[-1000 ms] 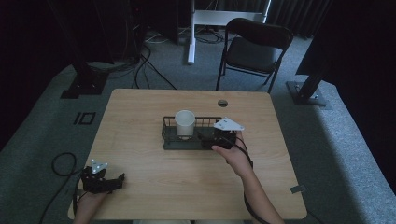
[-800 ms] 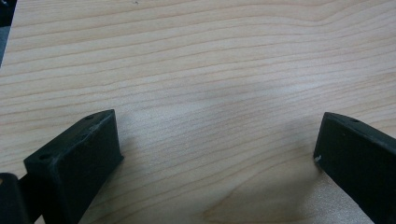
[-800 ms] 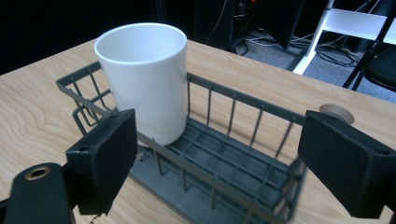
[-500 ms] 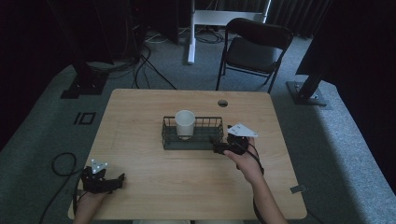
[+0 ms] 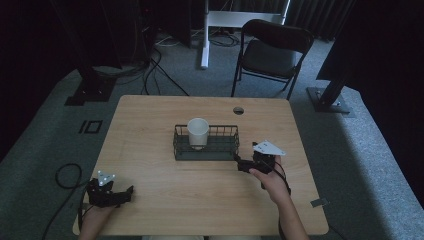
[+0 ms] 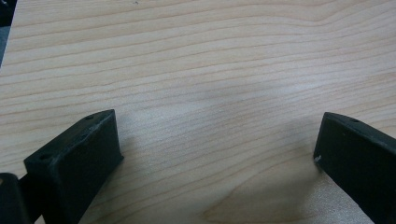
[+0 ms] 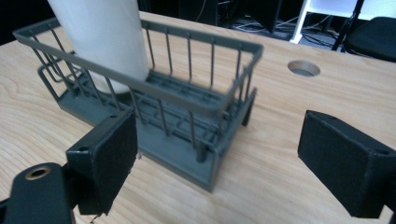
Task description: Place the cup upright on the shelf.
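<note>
Right gripper [image 7: 217, 154] spread wide, empty, just off basket [image 7: 154, 100] corner at 10 o'clock; cup [image 7: 100, 37] inside. Left gripper [image 6: 217, 154] likewise agape over bare table [image 6: 210, 60].

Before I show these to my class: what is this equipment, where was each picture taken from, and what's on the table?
A person sits at a wooden table with a hand-held two-jaw gripper in each hand. One picture looks down from above. The other two come from cameras riding on each gripper, looking along its black jaws. The left gripper sits near the table's near left corner, jaws apart over bare wood. The right gripper is by the right end of a dark wire basket, jaws open, holding nothing. A white cup stands upright in the basket's left part. A round hole is in the tabletop.
</note>
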A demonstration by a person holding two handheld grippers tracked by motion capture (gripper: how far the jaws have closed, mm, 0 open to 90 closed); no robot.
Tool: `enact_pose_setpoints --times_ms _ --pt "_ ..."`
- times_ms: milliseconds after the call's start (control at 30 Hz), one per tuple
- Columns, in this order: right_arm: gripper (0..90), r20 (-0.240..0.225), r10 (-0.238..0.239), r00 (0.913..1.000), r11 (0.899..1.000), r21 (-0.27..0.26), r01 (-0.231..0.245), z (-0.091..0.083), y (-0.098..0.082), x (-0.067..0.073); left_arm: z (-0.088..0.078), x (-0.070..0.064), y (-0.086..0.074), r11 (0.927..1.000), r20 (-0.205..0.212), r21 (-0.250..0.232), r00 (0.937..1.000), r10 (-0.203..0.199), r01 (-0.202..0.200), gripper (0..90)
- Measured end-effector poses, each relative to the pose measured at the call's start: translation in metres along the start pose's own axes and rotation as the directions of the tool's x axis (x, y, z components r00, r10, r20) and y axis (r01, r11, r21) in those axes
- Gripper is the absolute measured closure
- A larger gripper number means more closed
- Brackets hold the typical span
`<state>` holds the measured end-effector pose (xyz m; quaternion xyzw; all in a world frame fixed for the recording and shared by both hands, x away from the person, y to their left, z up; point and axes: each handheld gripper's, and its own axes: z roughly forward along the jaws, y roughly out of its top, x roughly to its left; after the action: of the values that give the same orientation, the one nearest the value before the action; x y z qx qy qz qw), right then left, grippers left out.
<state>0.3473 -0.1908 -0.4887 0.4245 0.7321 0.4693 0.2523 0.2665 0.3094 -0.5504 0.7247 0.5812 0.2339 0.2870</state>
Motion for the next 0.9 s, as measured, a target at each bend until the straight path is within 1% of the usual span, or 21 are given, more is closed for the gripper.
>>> enact_pose_setpoints --times_ms 167,233,333,500,567,633,667,733,800,833,867,900 --pt "11.9 0.018 0.000 0.9998 1.000 0.025 0.000 -0.003 -0.015 -0.009 0.000 0.000 0.000 1.0000 0.000 -0.001 1.0000 -0.001 0.001 0.7" --pt "11.8 0.023 0.013 0.9997 0.999 0.037 -0.014 -0.004 -0.020 -0.013 0.000 0.000 0.000 1.0000 0.000 0.000 1.0000 0.000 0.000 0.7" --pt "11.8 0.047 0.029 0.9985 0.998 0.056 -0.032 -0.006 -0.027 -0.019 0.000 0.000 0.000 1.0000 0.000 -0.001 1.0000 -0.001 0.001 0.7" --pt "11.9 0.062 0.058 0.9964 0.996 0.069 -0.062 -0.010 -0.037 -0.028 0.000 0.000 0.000 1.0000 0.000 0.000 1.0000 0.000 0.000 0.7" --pt "11.9 0.070 0.064 0.9955 0.995 0.070 -0.068 -0.010 -0.039 -0.030 0.000 0.000 0.000 1.0000 0.000 0.000 1.0000 0.000 0.000 0.7" --pt "13.4 0.079 0.055 0.9953 0.994 0.088 -0.062 -0.012 -0.043 -0.036 0.000 0.000 0.000 1.0000 0.000 0.000 1.0000 0.000 0.000 0.7" --pt "12.8 0.080 0.057 0.9951 0.993 0.102 -0.065 -0.013 -0.045 -0.038 0.000 0.000 0.000 1.0000 0.000 0.000 1.0000 0.000 0.000 0.7" --pt "13.0 0.085 0.085 0.9928 0.987 0.127 -0.095 -0.014 -0.050 -0.043 0.000 0.000 0.000 1.0000 0.000 -0.001 1.0000 0.000 0.000 0.7" --pt "13.1 0.089 0.082 0.9926 0.983 0.156 -0.095 -0.014 -0.054 -0.047 0.000 0.000 0.000 1.0000 0.000 0.000 1.0000 0.000 0.000 0.7" --pt "13.1 0.089 0.082 0.9926 0.983 0.156 -0.095 -0.014 -0.054 -0.047 0.000 0.000 0.000 1.0000 0.000 0.000 1.0000 0.000 0.000 0.7" --pt "13.1 0.093 0.066 0.9935 0.979 0.187 -0.082 -0.016 -0.059 -0.051 0.000 0.000 0.000 1.0000 0.000 0.000 1.0000 0.000 0.000 0.7" --pt "13.1 0.093 0.066 0.9935 0.979 0.187 -0.082 -0.016 -0.059 -0.051 0.000 0.000 0.000 1.0000 0.000 0.000 1.0000 0.000 0.000 0.7"
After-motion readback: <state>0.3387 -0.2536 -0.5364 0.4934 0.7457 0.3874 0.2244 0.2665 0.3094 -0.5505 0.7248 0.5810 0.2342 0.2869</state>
